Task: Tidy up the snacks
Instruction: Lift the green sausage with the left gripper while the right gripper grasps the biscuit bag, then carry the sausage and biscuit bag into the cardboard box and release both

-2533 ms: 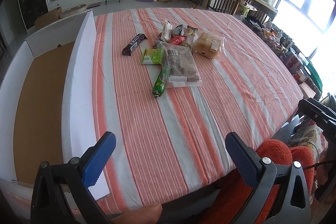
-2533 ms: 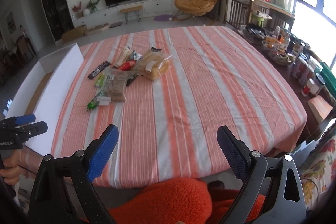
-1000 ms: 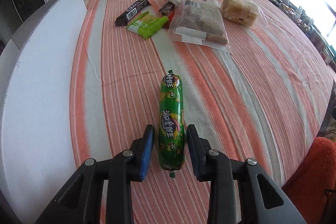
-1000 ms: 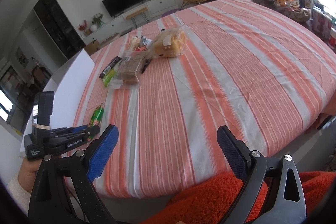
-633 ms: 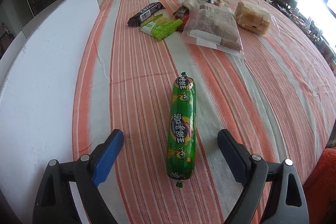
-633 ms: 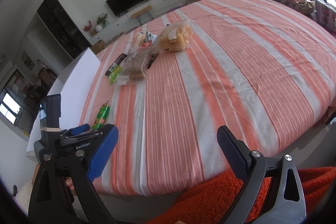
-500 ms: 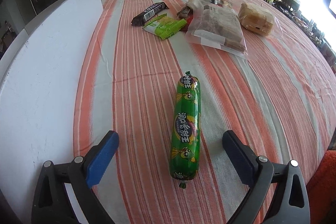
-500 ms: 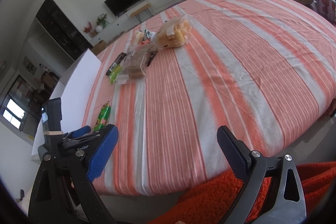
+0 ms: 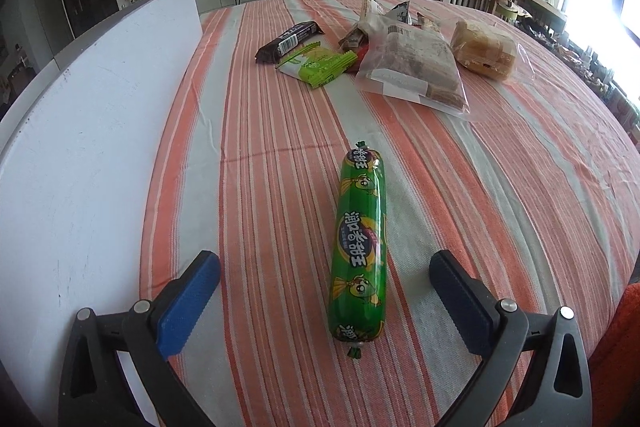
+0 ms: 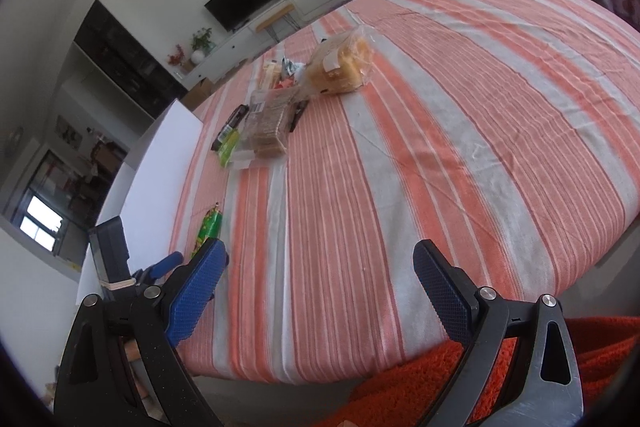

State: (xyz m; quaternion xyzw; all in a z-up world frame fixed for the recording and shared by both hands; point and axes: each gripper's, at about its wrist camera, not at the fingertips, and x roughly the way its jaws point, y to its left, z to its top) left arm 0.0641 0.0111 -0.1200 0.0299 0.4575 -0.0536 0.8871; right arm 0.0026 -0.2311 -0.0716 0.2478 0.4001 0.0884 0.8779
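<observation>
A green sausage snack (image 9: pixel 360 243) lies lengthwise on the striped tablecloth (image 9: pixel 500 187). My left gripper (image 9: pixel 326 301) is open and empty, its blue pads either side of the sausage's near end, not touching it. Farther back lies a pile of snacks: a dark wrapped bar (image 9: pixel 289 41), a green packet (image 9: pixel 318 63), a clear bag of brown biscuits (image 9: pixel 414 62) and a bag of bread (image 9: pixel 484 49). My right gripper (image 10: pixel 320 287) is open and empty at the table's near edge. The sausage (image 10: pixel 208 227) and the pile (image 10: pixel 272 119) also show in the right wrist view.
A large white box (image 9: pixel 92 131) stands along the table's left edge. Orange-red fabric (image 10: pixel 500 379) lies below the table's near edge. A cluttered side table (image 9: pixel 600 59) stands at far right.
My left gripper held the green sausage a second ago, then opened and let it lie on the cloth. It has drawn back slightly. The right gripper stayed open and tilted.
</observation>
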